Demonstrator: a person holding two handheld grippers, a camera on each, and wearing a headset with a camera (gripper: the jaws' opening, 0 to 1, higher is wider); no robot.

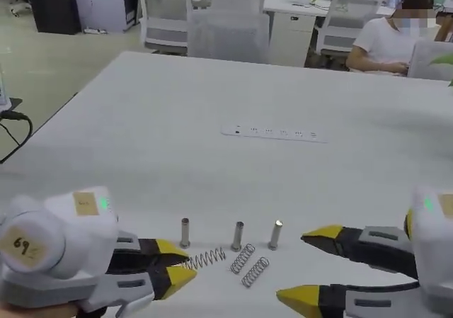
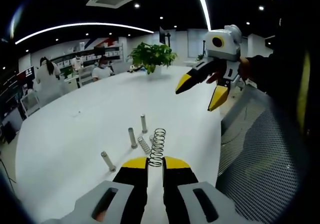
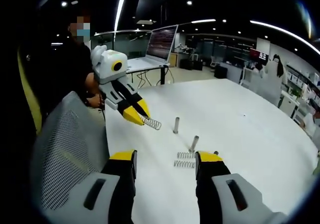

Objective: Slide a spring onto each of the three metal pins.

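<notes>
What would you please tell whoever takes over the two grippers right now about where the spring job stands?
Left gripper: shut on the end of one spring, held close to the left pin.
Right gripper: open, holding nothing, right of the pins.
The left pin, middle pin and right pin stand upright in a row on the white table, all bare.
A second spring and a third spring lie on the table just in front of the middle and right pins.
Done: no spring is on a pin yet.
Left: all three.
</notes>
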